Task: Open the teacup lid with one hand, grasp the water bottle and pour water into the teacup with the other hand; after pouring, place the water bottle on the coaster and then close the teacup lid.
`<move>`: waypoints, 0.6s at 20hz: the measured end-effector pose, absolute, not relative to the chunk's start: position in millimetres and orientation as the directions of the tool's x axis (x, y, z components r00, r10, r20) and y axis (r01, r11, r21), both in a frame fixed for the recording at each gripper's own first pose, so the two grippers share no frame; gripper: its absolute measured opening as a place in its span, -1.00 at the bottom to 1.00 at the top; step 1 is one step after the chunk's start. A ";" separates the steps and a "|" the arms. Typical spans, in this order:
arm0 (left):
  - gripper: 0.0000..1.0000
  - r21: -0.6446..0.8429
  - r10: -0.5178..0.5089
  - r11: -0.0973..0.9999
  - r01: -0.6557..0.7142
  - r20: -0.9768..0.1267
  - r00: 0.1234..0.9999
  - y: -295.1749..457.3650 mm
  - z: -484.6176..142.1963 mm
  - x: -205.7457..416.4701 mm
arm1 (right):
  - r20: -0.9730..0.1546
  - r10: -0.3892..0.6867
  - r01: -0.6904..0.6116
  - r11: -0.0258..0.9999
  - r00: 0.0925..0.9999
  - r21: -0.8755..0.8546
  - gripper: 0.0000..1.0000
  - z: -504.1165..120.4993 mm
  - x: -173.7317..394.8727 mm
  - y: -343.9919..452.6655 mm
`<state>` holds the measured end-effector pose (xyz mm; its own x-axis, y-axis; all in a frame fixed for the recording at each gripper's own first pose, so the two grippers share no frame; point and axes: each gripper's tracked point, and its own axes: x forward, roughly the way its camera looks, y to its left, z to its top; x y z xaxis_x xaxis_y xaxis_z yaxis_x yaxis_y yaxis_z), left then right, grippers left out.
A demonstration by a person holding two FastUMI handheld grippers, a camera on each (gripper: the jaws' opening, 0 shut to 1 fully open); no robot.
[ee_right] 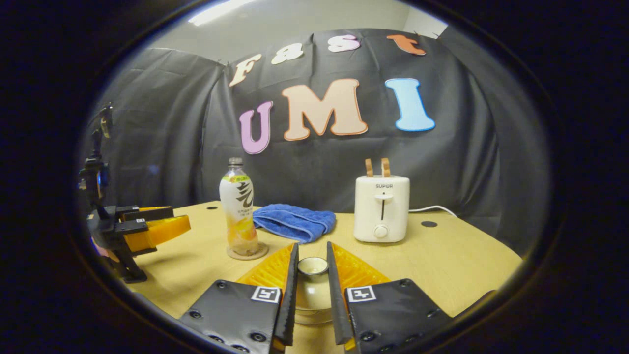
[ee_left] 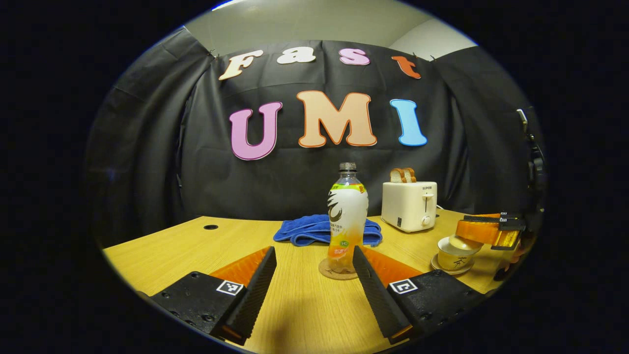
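Centrally in the left gripper view, water bottle (ee_left: 347, 216) upright on coaster (ee_left: 337, 271), beyond left gripper (ee_left: 314, 265) spread wide, empty. Low centre of the right gripper view, right gripper (ee_right: 312, 268) clamped on teacup lid (ee_right: 312, 266); teacup (ee_left: 453, 254) at right edge of the left gripper view.

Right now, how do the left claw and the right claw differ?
The left claw is spread wide, empty, pointing at the water bottle on its coaster; the right claw is narrowed around the teacup lid. The left holds nothing; the right grips the lid over the teacup. Both hover low above the table.
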<state>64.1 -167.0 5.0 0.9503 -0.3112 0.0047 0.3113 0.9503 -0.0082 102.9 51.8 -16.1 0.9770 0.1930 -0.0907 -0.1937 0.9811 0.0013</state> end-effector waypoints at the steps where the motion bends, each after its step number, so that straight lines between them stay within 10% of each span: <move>1: 0.83 -0.008 -0.309 0.951 0.309 0.004 0.951 -166.0 4.6 63.1 | -0.111 0.199 -0.200 0.980 0.974 0.003 -0.31 -18.9 104.2 52.6; 12: 0.84 -0.008 -0.306 0.952 0.306 0.004 0.952 -165.8 4.3 62.4 | -0.169 0.212 -0.216 0.976 0.963 -0.007 -0.26 -26.3 106.9 56.6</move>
